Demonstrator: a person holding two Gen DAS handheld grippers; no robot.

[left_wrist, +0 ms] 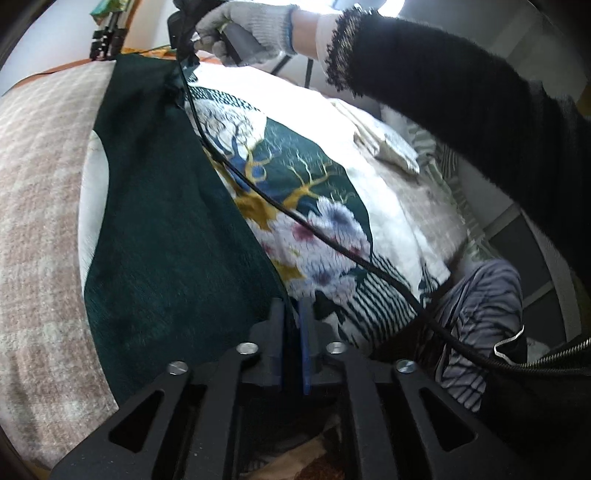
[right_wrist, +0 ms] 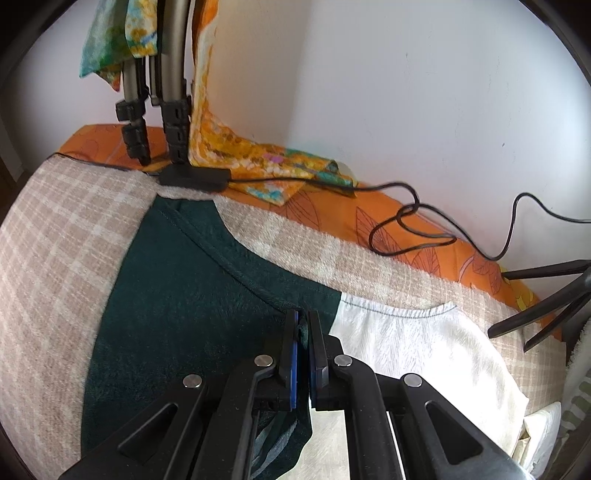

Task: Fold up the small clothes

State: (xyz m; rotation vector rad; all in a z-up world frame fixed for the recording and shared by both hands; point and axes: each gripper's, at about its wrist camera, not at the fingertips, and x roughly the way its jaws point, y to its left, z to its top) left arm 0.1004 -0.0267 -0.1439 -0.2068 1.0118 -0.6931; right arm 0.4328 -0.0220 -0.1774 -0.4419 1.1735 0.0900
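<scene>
- While both grippers work along one folded edge of the garment (left_wrist: 166, 229), a small dark green piece with a printed white panel, it lies across the checked blanket (left_wrist: 40, 192) on the bed, its far hem near the bed's back edge.
- Left gripper (left_wrist: 293, 314): jaws narrow, only a slit between the blue pads; the green fold runs right up to them, but I cannot tell whether the pads press on it.
- Right gripper (right_wrist: 303, 325): clamped tight on the green hem, cloth pinched between the pads, near the back edge of the bed where green meets white.
- Risk: if the left grip is loose, that corner could drop short and the fold land skewed. The black cable (left_wrist: 295, 218) draped over the print may snag or drag the cloth.
- Left wrist view alone shows the deer-and-flower print, the gloved hand (left_wrist: 251, 29) carrying the other gripper, and the cable.
- Right wrist view alone shows the hem stitching, the white panel (right_wrist: 413, 350), the tripod legs (right_wrist: 155, 122) and the orange sheet (right_wrist: 406, 221) at the wall.
</scene>
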